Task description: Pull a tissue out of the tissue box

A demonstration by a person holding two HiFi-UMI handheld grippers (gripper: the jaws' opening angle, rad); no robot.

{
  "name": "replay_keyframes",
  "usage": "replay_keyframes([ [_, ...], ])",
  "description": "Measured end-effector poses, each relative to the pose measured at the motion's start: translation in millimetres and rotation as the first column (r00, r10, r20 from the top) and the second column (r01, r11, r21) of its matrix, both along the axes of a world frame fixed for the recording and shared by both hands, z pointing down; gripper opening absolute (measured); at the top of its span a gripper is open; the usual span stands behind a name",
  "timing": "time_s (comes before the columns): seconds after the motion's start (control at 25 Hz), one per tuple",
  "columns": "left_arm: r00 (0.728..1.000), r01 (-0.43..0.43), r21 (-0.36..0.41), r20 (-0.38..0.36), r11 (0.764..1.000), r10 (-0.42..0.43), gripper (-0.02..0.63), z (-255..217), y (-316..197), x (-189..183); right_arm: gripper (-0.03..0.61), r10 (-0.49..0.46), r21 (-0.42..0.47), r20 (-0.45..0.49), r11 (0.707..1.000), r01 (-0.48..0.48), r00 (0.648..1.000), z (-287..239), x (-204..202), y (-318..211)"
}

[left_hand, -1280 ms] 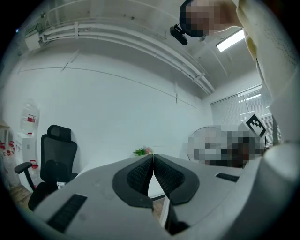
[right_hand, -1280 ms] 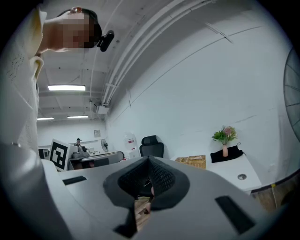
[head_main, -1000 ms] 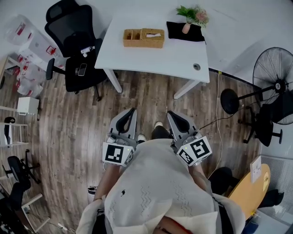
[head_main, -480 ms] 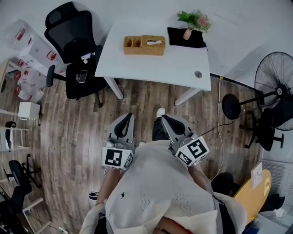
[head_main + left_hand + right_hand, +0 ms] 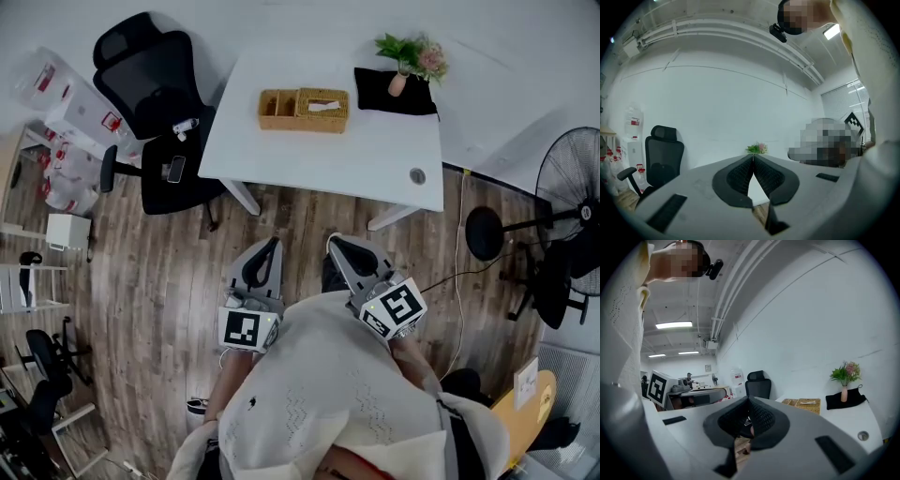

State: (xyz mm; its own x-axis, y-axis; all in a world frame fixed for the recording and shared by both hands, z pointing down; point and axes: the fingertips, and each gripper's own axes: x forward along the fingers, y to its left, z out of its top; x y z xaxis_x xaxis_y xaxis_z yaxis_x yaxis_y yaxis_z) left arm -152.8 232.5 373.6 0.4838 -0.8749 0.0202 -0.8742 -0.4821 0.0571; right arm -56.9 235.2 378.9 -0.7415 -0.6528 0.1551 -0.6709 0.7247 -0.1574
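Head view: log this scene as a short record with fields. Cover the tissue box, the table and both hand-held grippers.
tissue box: woven, at the far side of the white table
tissue: white edge shows at the slot, not yet pulled
left hand-held gripper: jaws together, empty, over the wooden floor, short of the table
right hand-held gripper: jaws together, empty, beside the left one
also on table: flowers in a vase on a black cloth
left of table: black office chair
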Motion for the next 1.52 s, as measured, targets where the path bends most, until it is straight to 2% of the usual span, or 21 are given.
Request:
replay_keyframes([
  [0.56,0.998,0.052,-0.033,-0.019,0.998,-0.052,0.014,-3,-88,17,0.002,-0.036,-0.028,0.019,0.999,0.037,0.999,-3,20,-96],
  [1.12,0.994,0.103,-0.018,-0.021,0.995,-0.103,0.014,-11,-171,46,0.002,-0.069,-0.036,0.017,0.997,0.069,0.997,-4,53,-186],
  [1.52,0.991,0.136,-0.003,-0.017,0.991,-0.136,0.014,-14,-215,65,0.002,-0.101,-0.032,0.025,0.994,0.102,0.995,-2,73,-228],
])
